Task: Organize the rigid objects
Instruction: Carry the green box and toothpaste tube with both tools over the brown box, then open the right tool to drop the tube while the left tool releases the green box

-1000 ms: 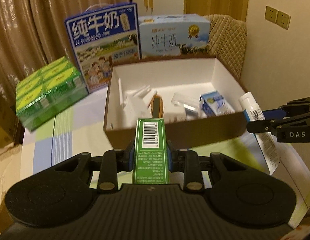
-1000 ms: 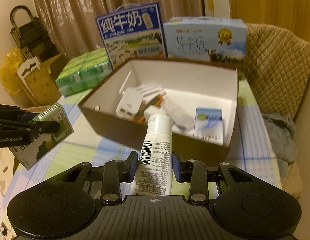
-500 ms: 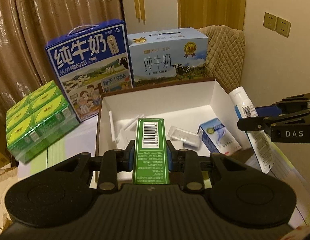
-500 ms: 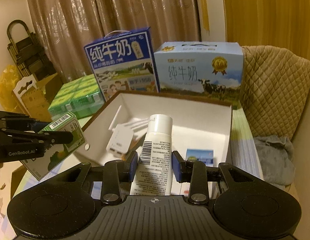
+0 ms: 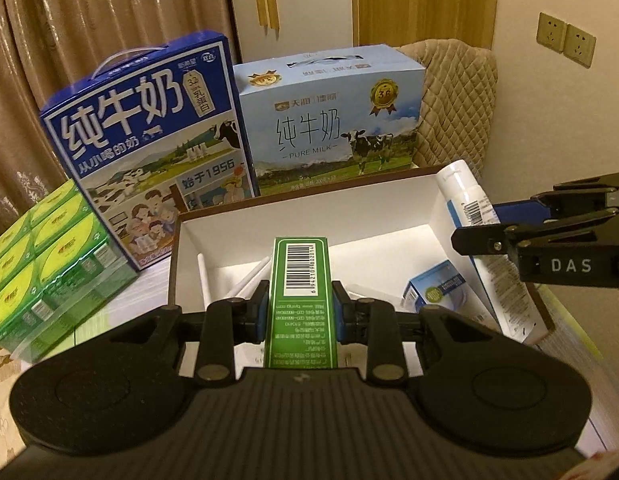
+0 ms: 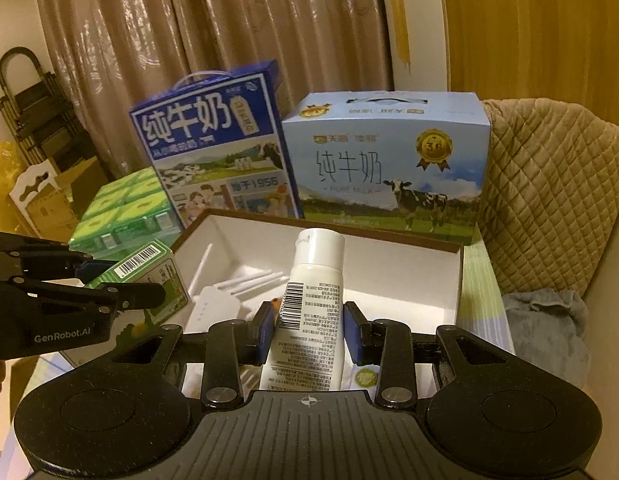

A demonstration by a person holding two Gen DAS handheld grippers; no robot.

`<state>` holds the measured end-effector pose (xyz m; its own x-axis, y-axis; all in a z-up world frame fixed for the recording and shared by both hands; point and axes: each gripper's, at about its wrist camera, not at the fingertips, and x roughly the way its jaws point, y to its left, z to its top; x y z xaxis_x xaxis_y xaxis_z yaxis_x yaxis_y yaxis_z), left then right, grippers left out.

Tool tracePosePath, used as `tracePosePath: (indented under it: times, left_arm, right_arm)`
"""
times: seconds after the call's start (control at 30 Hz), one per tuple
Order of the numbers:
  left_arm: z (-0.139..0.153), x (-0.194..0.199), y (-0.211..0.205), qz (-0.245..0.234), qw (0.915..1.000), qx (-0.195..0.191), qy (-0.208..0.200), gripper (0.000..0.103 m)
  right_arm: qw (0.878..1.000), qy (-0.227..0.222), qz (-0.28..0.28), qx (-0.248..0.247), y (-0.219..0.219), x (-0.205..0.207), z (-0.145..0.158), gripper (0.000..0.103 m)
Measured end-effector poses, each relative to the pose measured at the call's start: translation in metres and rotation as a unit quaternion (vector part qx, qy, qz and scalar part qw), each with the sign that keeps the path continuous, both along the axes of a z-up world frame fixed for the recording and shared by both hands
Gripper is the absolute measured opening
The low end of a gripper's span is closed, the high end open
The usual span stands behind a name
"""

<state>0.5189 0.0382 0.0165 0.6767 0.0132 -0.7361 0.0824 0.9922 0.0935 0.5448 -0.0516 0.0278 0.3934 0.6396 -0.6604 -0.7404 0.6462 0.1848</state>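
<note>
I see the green carton (image 5: 301,300) at the centre of the left wrist frame, clamped upright between my left gripper (image 5: 300,312) pads, barcode end pointing away over the open box (image 5: 437,216). In the right wrist frame the white bottle (image 6: 309,312) sits centre, pinched at its body by my right gripper (image 6: 309,328), cap toward the box's far wall. Both tongs are nearly closed, each on its item. Inside the box, lower centre, lie a white router (image 6: 213,308) with antennas and a small blue box (image 5: 437,288) at the right. Behind it, upper centre, stand a dark blue milk case (image 5: 149,144) and a light blue milk case (image 5: 333,120); a green pack (image 5: 41,272) sits at the left.
</note>
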Motion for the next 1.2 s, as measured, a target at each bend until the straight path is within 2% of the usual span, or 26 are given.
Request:
tracePosePath:
  times: [0.5,0.77,1.0,1.1,1.2]
  left_arm:
    - [-0.045,0.065,0.001,-0.002,0.9996,0.007,0.028,0.026]
    - [-0.072,0.093,0.008,0.012,0.9987,0.003,0.049,0.026]
    - [-0.087,0.105,0.013,0.018,0.9982,-0.001,0.057,0.026]
    - [-0.09,0.108,0.014,0.018,0.9982,-0.002,0.058,0.026]
    - [-0.093,0.109,0.015,0.019,0.9981,-0.003,0.059,0.026]
  right_arm:
    - [0.998,0.029,-0.019,-0.059,0.034,0.065,-0.056,0.033]
    - [0.995,0.045,-0.013,-0.085,0.051,0.082,-0.084,0.033]
    - [0.995,0.057,0.002,-0.077,0.061,0.089,-0.095,0.034]
    - [0.996,0.056,-0.016,-0.071,0.062,0.092,-0.095,0.036]
    - [0.996,0.064,-0.026,-0.055,0.058,0.096,-0.093,0.044]
